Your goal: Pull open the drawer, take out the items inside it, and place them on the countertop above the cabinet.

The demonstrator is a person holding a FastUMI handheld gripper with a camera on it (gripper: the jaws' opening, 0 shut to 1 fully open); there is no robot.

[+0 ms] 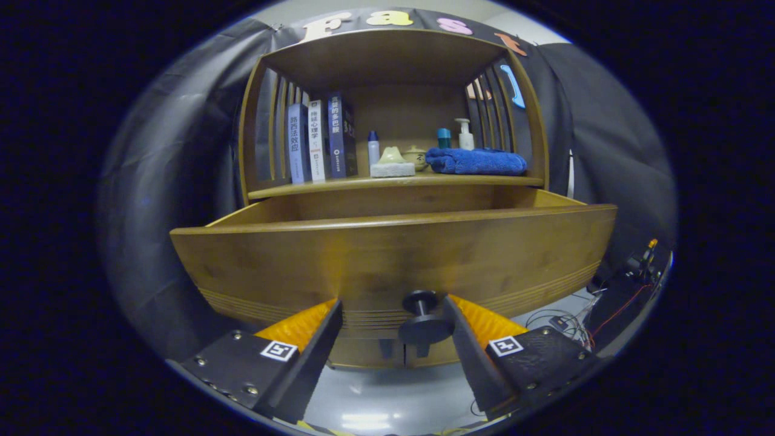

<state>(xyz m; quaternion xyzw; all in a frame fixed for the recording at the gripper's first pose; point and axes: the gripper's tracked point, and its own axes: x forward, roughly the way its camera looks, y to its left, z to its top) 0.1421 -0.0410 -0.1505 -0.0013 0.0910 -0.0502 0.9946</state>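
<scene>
Flanking the knob of the pulled-out drawer, fingers spread apart, gripping nothing, books and towel above.

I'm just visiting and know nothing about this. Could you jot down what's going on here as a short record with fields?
Gripper: fingers apart around the drawer knob, not pressing it; gripper open
Drawer: drawer pulled out from the cabinet; its inside is hidden behind the front panel
Countertop: countertop carries books, a sponge, a small pot, a blue towel, bottles
Stage: drawer open, items not yet taken out
</scene>
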